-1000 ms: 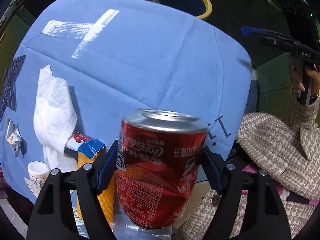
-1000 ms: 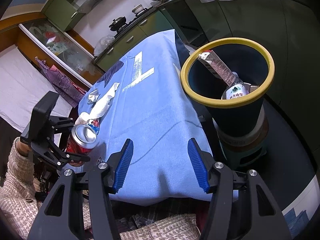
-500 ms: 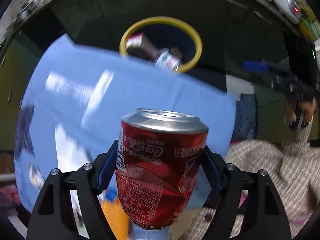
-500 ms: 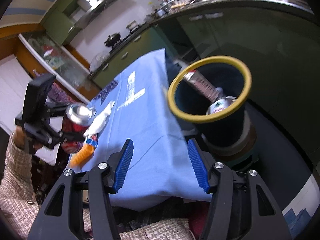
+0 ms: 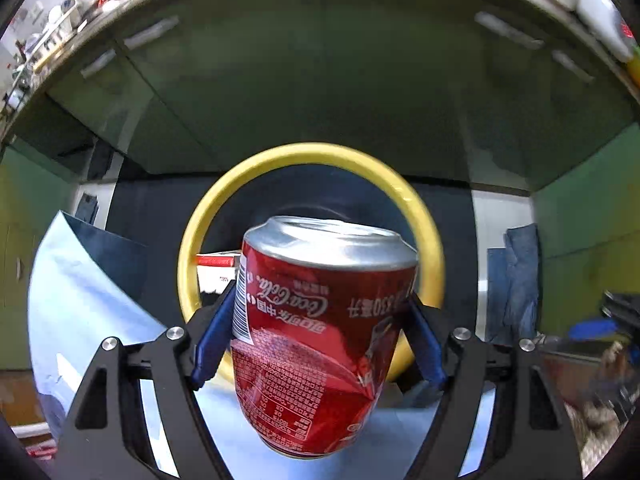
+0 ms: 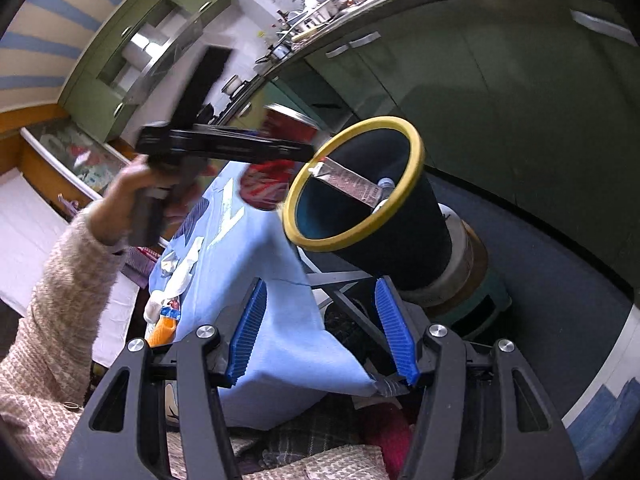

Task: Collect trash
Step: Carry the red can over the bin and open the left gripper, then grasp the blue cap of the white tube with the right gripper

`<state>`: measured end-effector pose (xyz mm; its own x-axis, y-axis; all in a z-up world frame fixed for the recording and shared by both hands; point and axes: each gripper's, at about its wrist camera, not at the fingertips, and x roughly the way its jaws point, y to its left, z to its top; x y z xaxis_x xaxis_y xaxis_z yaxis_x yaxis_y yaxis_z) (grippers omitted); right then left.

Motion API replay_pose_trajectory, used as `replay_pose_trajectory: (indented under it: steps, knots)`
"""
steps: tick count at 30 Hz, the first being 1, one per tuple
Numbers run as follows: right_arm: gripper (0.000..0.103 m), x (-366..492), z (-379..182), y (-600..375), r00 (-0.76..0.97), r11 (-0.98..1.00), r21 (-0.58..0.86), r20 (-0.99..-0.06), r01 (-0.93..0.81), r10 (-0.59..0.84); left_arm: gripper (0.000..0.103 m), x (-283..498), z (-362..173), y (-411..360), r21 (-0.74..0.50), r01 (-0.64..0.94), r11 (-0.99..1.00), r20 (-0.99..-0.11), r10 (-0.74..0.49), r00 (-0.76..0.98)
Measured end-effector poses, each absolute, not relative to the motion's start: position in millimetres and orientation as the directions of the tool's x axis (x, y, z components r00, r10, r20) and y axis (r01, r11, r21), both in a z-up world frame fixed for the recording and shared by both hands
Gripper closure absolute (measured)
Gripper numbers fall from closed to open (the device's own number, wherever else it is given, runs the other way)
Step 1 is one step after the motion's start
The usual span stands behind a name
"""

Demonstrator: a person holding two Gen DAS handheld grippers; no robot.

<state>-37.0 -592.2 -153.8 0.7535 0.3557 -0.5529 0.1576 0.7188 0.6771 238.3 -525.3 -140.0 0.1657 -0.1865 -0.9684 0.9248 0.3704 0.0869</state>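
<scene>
A dented red aluminium cola can [image 5: 322,332], its printing upside down, sits clamped between the blue ribbed pads of the left gripper [image 5: 320,334], poised short of the yellow-rimmed dark conical bin [image 6: 412,152], apparently for dropping in. Inside that bin lie a printed carton [image 6: 348,180] and a bottle. The right gripper [image 6: 320,338] waits below the bin, jaws apart and empty, over a soft blue cloth [image 6: 260,248].

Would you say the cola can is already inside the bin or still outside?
Outside: the left gripper holds the cola can short of the bin.
</scene>
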Motion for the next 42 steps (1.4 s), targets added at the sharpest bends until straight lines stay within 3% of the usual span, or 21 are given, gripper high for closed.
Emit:
replay_pose_trajectory:
  steps: [5, 14, 21, 25, 30, 33, 40, 42]
  knots:
    - [0.046, -35.9, -156.3, -595.6, 0.749, 0.712, 0.684, -0.553, 0.159, 0.364, 0.024, 248.6, -157.7, -525.0, 0.100, 0.902, 0.421, -0.972, -0.153, 0.179]
    - [0.043, -30.8, -142.3, -574.1, 0.741, 0.738, 0.665, -0.551, 0.114, 0.383, 0.011, 212.5, -48.3, -447.2, 0.060, 0.899, 0.433, -0.895, -0.376, 0.241]
    - [0.043, -10.9, -119.4, -532.0, 0.690, 0.803, 0.595, -0.594, 0.033, 0.412, 0.008, 188.6, 20.9, -307.2, -0.045, 0.851, 0.523, -0.735, -0.594, 0.327]
    - [0.043, 14.8, -103.1, -486.7, 0.614, 0.842, 0.535, -0.643, -0.068, 0.458, 0.007, 177.7, 38.7, -203.0, -0.040, 0.778, 0.627, -0.582, -0.648, 0.492]
    - [0.043, 52.4, -86.0, -413.4, 0.508, 0.864, 0.460, -0.705, -0.204, 0.495, 0.007, 176.9, 33.8, -96.0, -0.070, 0.660, 0.748, -0.440, -0.617, 0.652]
    - [0.043, 67.1, -78.1, -362.6, 0.456, 0.855, 0.425, -0.724, -0.296, 0.518, 0.007, 177.5, 20.4, -32.9, -0.078, 0.542, 0.837, -0.354, -0.531, 0.770]
    - [0.043, 109.0, -74.4, -263.6, 0.370, 0.846, 0.326, -0.791, -0.421, 0.488, 0.007, 196.9, -21.8, 60.1, -0.187, 0.355, 0.916, -0.270, -0.396, 0.878]
    - [0.051, 128.3, -78.7, -243.6, 0.350, 0.853, 0.307, -0.812, -0.423, 0.466, 0.007, 199.3, -36.9, 77.9, -0.224, 0.310, 0.924, -0.258, -0.363, 0.895]
